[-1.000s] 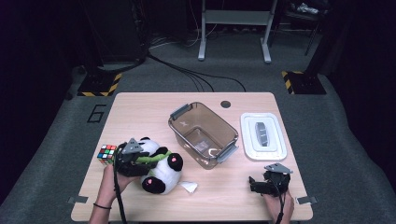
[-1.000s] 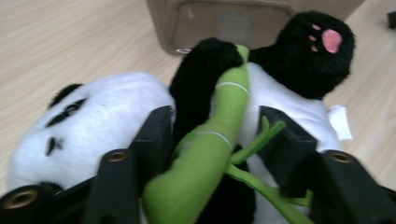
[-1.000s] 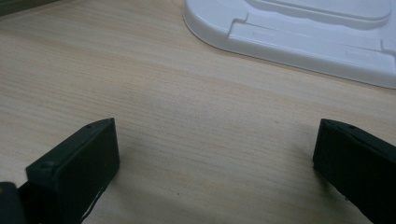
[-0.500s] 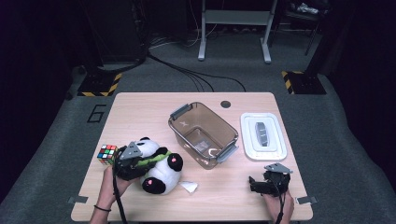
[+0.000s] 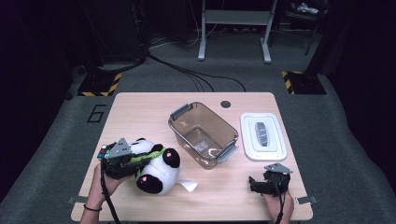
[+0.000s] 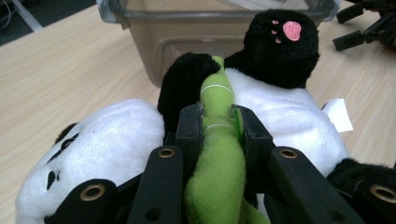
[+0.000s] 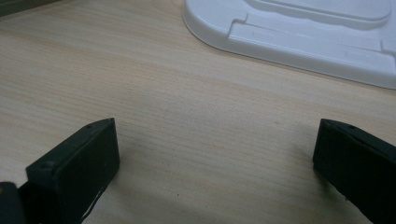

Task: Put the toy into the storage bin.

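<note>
A: Left gripper [image 6: 217,121] jaws just closed, clamped on the green stalk [image 6: 217,154] of the panda toy [image 5: 154,165]; stalk running straight ahead between them.
B: And beyond?
A: Clear box [image 5: 204,134] just past the toy, nearer this hand.
B: Right gripper [image 7: 215,158]?
A: Jaws wide apart over bare table [image 7: 177,93], white lid [image 7: 299,32] ahead.

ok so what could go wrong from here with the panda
The left gripper pinches only the green bamboo stalk, not the panda body, so the toy may swing or slip when lifted. Dangling, it could snag the rim of the clear bin, which sits close beside it, and shove it.
</note>
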